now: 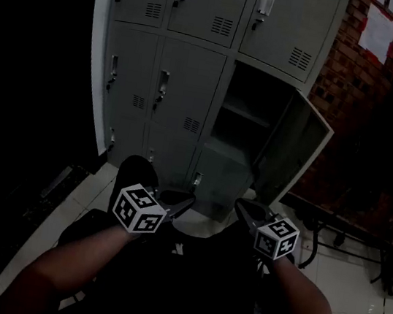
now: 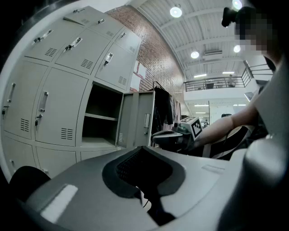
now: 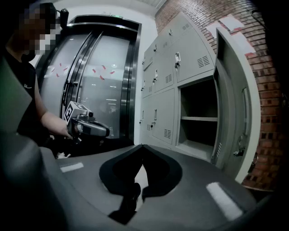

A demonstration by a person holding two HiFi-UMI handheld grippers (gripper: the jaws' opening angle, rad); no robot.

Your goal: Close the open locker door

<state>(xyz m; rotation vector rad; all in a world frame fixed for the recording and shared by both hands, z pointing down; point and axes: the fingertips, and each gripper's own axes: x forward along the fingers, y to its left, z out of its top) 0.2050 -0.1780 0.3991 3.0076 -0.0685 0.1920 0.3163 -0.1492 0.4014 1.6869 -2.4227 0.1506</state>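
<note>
1. Open locker door (image 1: 294, 155) at 2 o'clock, swung wide, untouched.
2. The left tongs (image 1: 180, 203) and right tongs (image 1: 246, 209) are both pressed together, empty, well short of it.
3. Entire closing push remains.

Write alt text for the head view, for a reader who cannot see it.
A grey locker bank has one door swung open to the right, showing a shelf inside. Below, a person's left gripper and right gripper are held side by side, short of the lockers, jaws together. A brick wall stands right.
</note>
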